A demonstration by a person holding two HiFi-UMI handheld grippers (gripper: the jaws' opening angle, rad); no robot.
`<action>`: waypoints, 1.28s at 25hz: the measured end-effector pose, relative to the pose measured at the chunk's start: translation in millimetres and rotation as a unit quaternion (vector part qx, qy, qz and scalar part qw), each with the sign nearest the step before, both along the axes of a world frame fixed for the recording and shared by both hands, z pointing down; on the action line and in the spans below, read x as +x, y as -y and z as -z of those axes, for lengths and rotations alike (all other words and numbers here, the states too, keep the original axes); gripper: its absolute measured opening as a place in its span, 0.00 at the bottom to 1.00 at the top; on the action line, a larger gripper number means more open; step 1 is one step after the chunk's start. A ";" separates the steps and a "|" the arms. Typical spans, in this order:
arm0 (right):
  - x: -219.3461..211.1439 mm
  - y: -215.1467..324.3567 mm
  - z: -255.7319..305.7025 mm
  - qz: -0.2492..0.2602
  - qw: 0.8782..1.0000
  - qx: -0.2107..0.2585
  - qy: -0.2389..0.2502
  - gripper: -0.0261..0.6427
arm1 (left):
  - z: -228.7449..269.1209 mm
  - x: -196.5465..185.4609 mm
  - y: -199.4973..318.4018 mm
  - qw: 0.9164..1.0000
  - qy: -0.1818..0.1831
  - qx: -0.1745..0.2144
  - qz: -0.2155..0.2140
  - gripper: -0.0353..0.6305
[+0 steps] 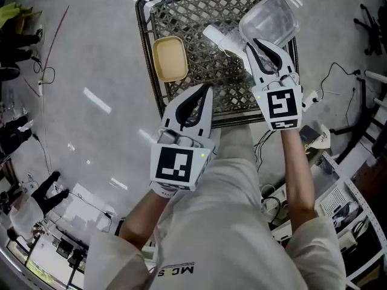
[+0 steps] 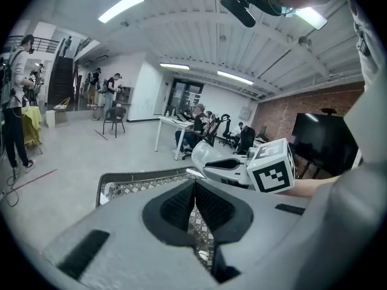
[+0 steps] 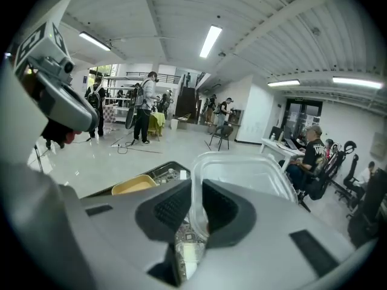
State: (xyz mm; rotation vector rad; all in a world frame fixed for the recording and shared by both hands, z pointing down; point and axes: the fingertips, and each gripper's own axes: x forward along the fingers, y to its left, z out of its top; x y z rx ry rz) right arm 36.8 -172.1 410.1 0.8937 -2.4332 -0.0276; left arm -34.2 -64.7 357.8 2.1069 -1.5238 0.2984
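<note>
Near left, left gripper (image 1: 205, 89): jaws closed flat together with nothing between them, hovering over the near edge of the lattice table (image 1: 143, 35).
Near right, right gripper (image 1: 253, 44): jaws pinched on one thin wall of the clear container (image 1: 269, 20), reaching farther out than the left.
Mid left, yellow tub (image 1: 170, 58): resting on the lattice, well apart from both grippers.
Mid centre, white object (image 1: 221, 40): lying on the lattice just beside the held container; its kind cannot be told.
Far right, clear container: raised off the table and tilted, over the far right part.
Risk, grip: a single-wall pinch on slick, flexible plastic — the wall may bow or slide out and the container could drop.
Risk, swing: its free end may pivot down onto the white object and knock it.
Risk, edge: it hangs near the table's right rim, so a slip could send it to the floor.
</note>
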 end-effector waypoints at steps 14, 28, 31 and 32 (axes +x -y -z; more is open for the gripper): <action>9.5 -54.9 112.0 -0.025 0.996 0.047 0.065 0.15 | 47.1 -29.9 -20.2 0.998 0.016 0.055 0.021 0.09; 54.5 -113.3 181.0 -0.106 0.981 0.083 0.138 0.15 | 93.7 -40.1 -42.3 0.994 -0.004 0.105 0.035 0.09; 64.4 -126.0 185.7 -0.115 0.979 0.096 0.135 0.15 | 102.7 -40.4 -47.0 0.993 0.002 0.118 0.031 0.09; 65.6 -127.3 186.0 -0.118 0.979 0.101 0.132 0.15 | 105.0 -40.6 -46.4 0.992 0.003 0.120 0.029 0.09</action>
